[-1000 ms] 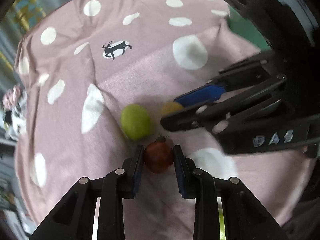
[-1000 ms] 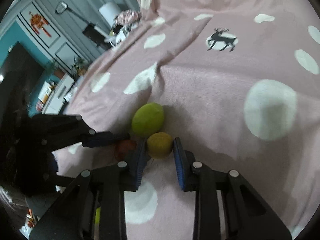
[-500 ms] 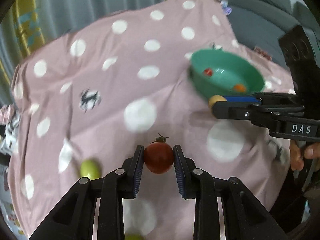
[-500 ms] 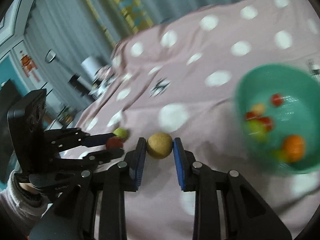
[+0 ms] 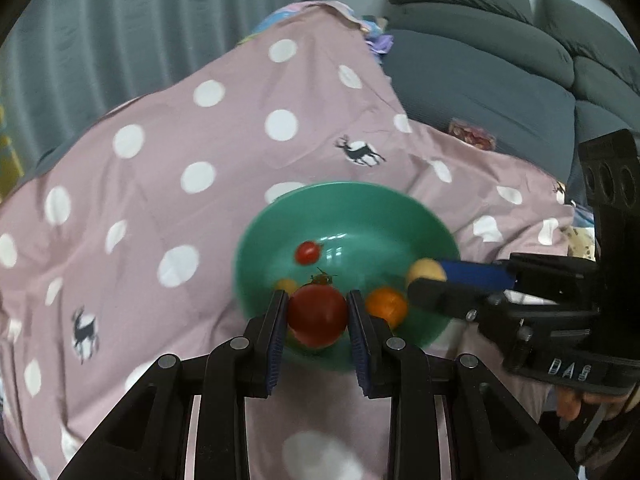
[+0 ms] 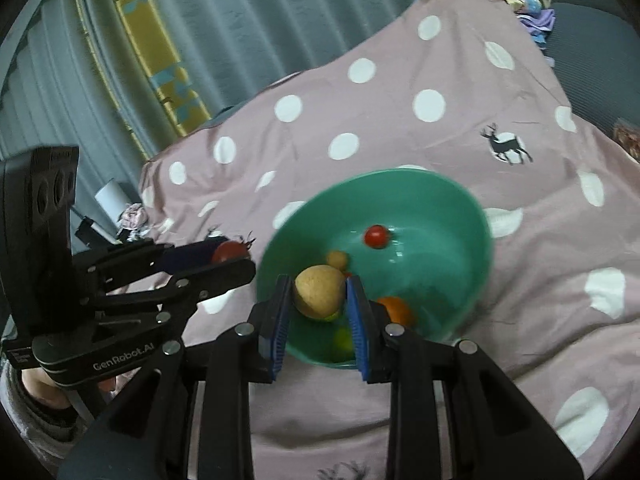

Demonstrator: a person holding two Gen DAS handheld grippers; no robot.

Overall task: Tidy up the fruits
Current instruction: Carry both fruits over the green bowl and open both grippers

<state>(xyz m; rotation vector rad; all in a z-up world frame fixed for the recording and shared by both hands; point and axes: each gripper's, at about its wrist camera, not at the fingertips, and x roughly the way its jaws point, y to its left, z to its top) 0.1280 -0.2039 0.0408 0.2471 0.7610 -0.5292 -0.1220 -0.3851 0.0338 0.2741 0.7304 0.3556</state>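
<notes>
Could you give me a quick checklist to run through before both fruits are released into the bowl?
1. Left hand-held gripper grips the red tomato: ok.
2. Right hand-held gripper grips the tan fruit: ok.
3. Tan fruit over the green bowl: ok.
4. Tomato over the bowl: ok in the left wrist view, outside the rim in the right; cannot tell.
5. Free space on the bowl floor: ok.
6. Drop height: cannot tell.

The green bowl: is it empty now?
No. The green bowl already holds a small red tomato and an orange.
</notes>
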